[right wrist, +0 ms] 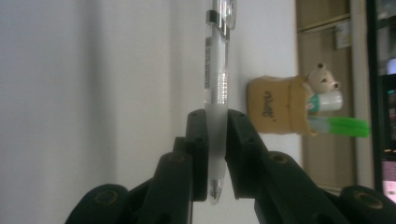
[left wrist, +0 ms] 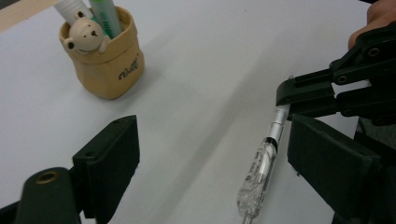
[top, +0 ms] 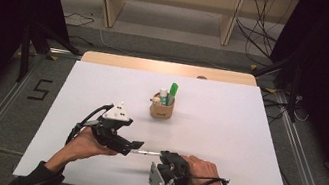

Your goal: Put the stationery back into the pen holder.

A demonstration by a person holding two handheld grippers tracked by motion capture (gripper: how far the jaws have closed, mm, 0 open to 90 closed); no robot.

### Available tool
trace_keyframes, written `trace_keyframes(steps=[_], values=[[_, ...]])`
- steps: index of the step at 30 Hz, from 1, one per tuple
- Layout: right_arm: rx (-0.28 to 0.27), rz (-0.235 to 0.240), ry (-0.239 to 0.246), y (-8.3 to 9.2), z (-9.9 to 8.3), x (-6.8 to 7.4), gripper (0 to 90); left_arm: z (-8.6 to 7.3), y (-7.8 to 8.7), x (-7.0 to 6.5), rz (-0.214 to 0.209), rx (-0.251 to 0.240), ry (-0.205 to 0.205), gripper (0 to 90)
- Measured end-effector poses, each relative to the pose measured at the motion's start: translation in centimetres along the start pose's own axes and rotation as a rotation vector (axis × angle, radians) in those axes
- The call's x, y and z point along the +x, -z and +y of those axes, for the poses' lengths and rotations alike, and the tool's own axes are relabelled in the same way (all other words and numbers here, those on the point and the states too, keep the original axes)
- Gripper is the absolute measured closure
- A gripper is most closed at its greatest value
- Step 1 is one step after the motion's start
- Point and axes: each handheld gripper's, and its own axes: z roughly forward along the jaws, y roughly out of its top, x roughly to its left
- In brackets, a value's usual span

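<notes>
A clear pen with a frosted grip lies between the pads of my right gripper, which is shut on that grip. In the high view the pen points left from the right gripper near the table's front edge. My left gripper is open, its two jaws standing on either side of the pen without touching it; the pen is closer to the right-hand jaw. From above, the left gripper is just left of the pen's free end.
A tan pen pot with a small bear figure, a green marker and a white tube stands at the middle of the white table sheet. The same pot is beyond the left gripper's jaws.
</notes>
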Motion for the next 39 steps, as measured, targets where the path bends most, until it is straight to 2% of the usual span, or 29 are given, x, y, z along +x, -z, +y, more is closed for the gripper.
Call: trace_keyframes(steps=[3,4,5,6,8,12,15,21,22,29,39], values=[[0.005,-0.051,0.036,-0.1,0.1,0.4,80.5,0.4,-0.6,-0.3,-0.023,0.039,-0.015,16.7],[0.006,-0.055,0.031,-0.1,0.2,0.6,80.5,0.5,-0.8,-0.4,-0.029,0.052,-0.021,16.7],[0.002,-0.064,0.046,-0.1,0.2,0.5,80.5,0.6,-0.9,-0.4,-0.035,0.065,-0.030,17.0],[-0.012,-0.094,0.074,-0.3,0.2,0.6,80.5,0.7,-1.1,-0.4,-0.043,0.078,-0.036,17.4],[-0.006,-0.108,0.095,-0.3,0.2,0.7,80.5,0.9,-1.5,-0.5,-0.057,0.101,-0.041,17.8],[-0.008,-0.177,0.143,-0.3,0.3,1.3,80.5,1.1,-2.0,-0.6,-0.081,0.152,-0.061,18.9],[-0.016,-0.211,0.188,-0.4,0.4,1.5,80.5,1.4,-2.2,-0.7,-0.096,0.178,-0.074,20.1],[-0.016,-0.239,0.217,-0.4,0.5,1.7,80.5,1.8,-2.9,-1.2,-0.113,0.242,-0.104,23.0],[-0.019,-0.244,0.220,-0.5,0.5,1.8,80.5,1.9,-3.0,-1.2,-0.112,0.253,-0.121,23.5],[-0.006,-0.251,0.241,-0.5,0.5,2.0,80.5,2.4,-3.7,-1.5,-0.136,0.315,-0.166,29.0],[-0.007,-0.261,0.257,-0.6,0.5,2.1,80.5,3.0,-4.7,-1.7,-0.183,0.375,-0.192,38.5]])
